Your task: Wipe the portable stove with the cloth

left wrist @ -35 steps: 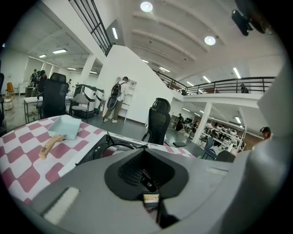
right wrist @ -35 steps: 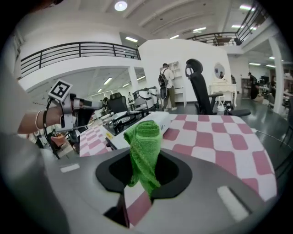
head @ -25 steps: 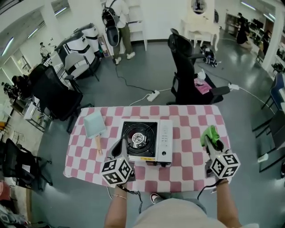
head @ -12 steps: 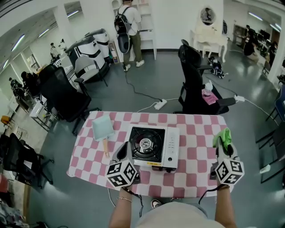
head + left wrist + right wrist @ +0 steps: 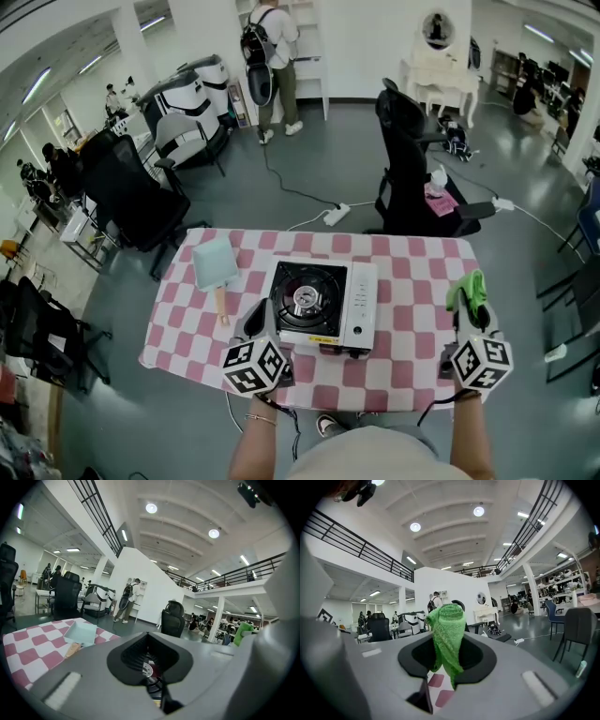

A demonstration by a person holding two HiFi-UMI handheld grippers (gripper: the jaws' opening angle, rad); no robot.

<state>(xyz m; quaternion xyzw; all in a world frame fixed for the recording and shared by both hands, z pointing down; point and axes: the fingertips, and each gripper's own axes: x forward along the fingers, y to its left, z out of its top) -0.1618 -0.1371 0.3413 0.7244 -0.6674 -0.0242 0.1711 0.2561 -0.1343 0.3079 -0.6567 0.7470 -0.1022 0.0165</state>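
The portable stove [image 5: 314, 302], black-topped with a white control side, stands in the middle of the pink-checked table [image 5: 412, 281]. My left gripper [image 5: 257, 319] hovers at the stove's near left corner, jaws shut with nothing between them; through the hollow in its jaws [image 5: 149, 657] a bit of the burner shows. My right gripper [image 5: 470, 314] is over the table's right edge, shut on a green cloth [image 5: 468, 290] that stands up out of the jaws [image 5: 445, 656]. The green cloth [image 5: 446, 630] also appears at the far right of the left gripper view [image 5: 243, 631].
A light-blue square scoop with a wooden handle [image 5: 217, 267] lies on the table left of the stove. A black office chair [image 5: 412, 183] stands behind the table and another [image 5: 131, 202] to its left. A power strip [image 5: 336, 216] and cables lie on the floor.
The head view has shifted slightly, so the table sits a little further right in frame. Both grippers keep their places beside the stove; the cloth stays clamped.
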